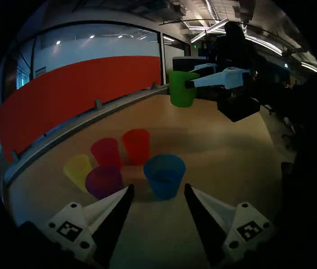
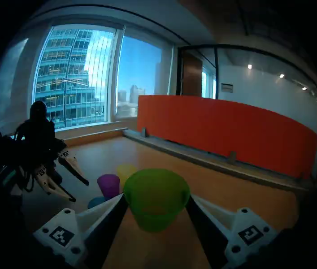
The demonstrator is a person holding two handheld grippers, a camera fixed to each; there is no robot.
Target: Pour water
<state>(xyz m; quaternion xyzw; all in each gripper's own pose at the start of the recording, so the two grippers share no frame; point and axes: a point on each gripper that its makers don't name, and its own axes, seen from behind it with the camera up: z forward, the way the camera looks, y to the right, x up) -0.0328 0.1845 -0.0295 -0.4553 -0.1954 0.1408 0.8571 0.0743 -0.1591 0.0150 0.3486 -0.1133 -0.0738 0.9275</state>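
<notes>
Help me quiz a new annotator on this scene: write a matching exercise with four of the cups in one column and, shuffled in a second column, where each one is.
Column one:
1. green cup
2. blue cup
3. yellow cup
4. red cup

Column two (as seen in the left gripper view):
A. leftmost in the group on the table
B. held in the air between the fingers of the right gripper
C. at the back of the group, farthest from the left gripper
D. nearest the left gripper, just ahead of its open fingers

Pairs: 1-B, 2-D, 3-A, 4-C.
</notes>
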